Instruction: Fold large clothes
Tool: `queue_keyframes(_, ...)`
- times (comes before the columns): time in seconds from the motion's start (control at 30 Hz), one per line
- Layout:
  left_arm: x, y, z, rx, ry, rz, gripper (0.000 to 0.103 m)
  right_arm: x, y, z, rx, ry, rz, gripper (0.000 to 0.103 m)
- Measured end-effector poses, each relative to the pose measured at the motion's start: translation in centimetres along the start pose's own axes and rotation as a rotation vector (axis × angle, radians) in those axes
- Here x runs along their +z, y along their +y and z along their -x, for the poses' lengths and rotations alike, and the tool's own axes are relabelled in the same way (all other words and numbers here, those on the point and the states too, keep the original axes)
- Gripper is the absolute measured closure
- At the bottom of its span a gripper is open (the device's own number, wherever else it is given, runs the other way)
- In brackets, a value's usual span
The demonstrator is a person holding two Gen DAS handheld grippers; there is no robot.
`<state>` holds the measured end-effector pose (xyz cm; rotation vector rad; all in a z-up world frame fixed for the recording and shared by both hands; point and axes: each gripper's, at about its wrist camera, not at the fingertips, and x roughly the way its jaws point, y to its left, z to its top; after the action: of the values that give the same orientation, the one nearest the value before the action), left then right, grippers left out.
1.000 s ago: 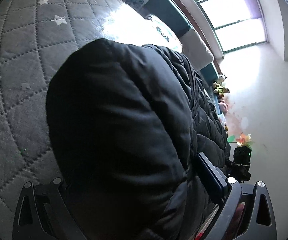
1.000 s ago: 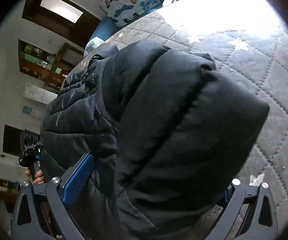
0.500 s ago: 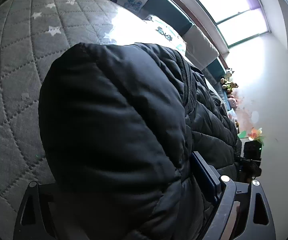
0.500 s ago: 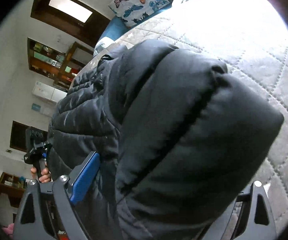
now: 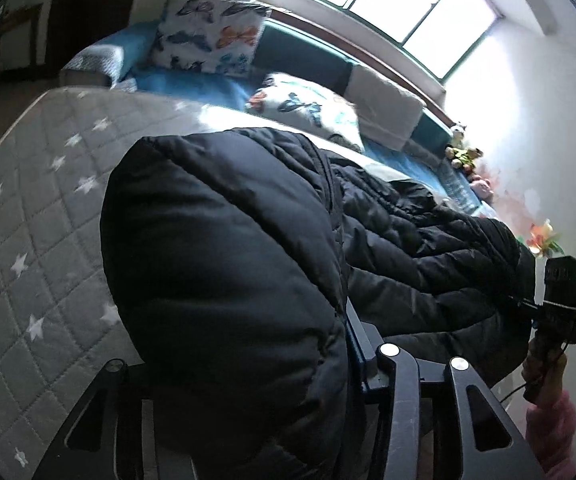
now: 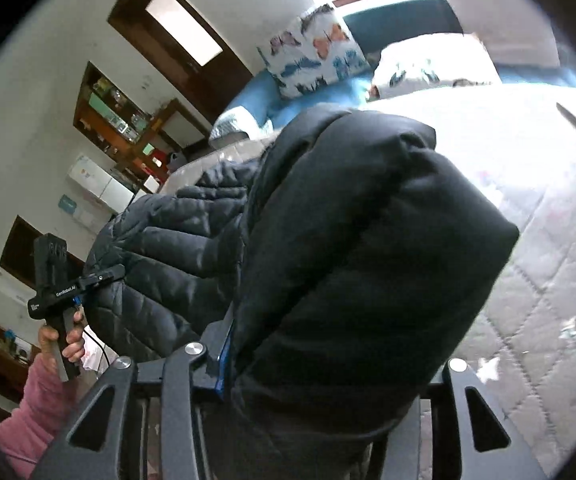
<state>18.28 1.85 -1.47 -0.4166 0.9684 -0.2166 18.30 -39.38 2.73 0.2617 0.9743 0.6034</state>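
A black puffer jacket (image 5: 227,264) fills the left wrist view and also shows in the right wrist view (image 6: 360,248). It is held up above a grey quilted bed cover with white stars (image 5: 31,216). My left gripper (image 5: 247,364) is shut on a thick fold of the jacket. My right gripper (image 6: 328,360) is shut on another thick fold at the jacket's other side. Each gripper shows small in the other's view: the right one at the right edge (image 5: 556,304), the left one at the left edge (image 6: 59,292). The padding hides the fingertips.
Butterfly-print pillows (image 5: 211,40) and a blue bench cushion (image 5: 191,84) lie at the bed's far side under a bright window (image 5: 388,4). Stuffed toys (image 5: 464,152) sit by the wall. Wooden shelves (image 6: 119,128) and a dark doorway (image 6: 183,28) stand across the room.
Both grippers have lifted the jacket higher off the bed and tilted upward, so more of the pillows, window and room shows now. The grip on the jacket is unchanged.
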Motion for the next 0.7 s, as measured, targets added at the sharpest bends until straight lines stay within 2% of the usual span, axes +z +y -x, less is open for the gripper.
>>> queue_keyframes(0.07, 0.9, -2.1, 0.0, -0.049, -0.001, -0.016, 0.061, 0.1, -0.4, 1.4, -0.018, -0.024, -0.003, 0.056)
queue_keyframes(0.13, 2.2, -5.3, -0.1, -0.084, -0.005, -0.051, 0.062, 0.2, -1.0, 3.7, -0.043, -0.055, 0.004, 0.057)
queue_keyframes(0.23, 3.9, -9.7, -1.6, -0.097, -0.004, -0.104, 0.062, 0.4, -1.8, 6.5, -0.088, -0.099, 0.001, 0.058)
queue_keyframes(0.37, 5.8, -16.1, -5.3, -0.159, 0.034, -0.133, 0.064, 0.8, -3.9, 9.9, -0.170, -0.148, -0.023, 0.058)
queue_keyframes(0.5, 8.0, -23.3, -8.5, -0.217, 0.026, -0.184, 0.064, 1.6, -6.4, 13.9, -0.242, -0.223, -0.041, 0.059)
queue_keyframes(0.63, 9.4, -28.9, -11.6, -0.248, 0.013, -0.229, 0.064, 1.8, -8.9, 16.0, -0.281, -0.273, -0.061, 0.059)
queue_keyframes(0.7, 9.4, -31.7, -14.2, -0.240, 0.042, -0.250, 0.064, 1.4, -11.1, 16.1, -0.300, -0.283, -0.096, 0.058)
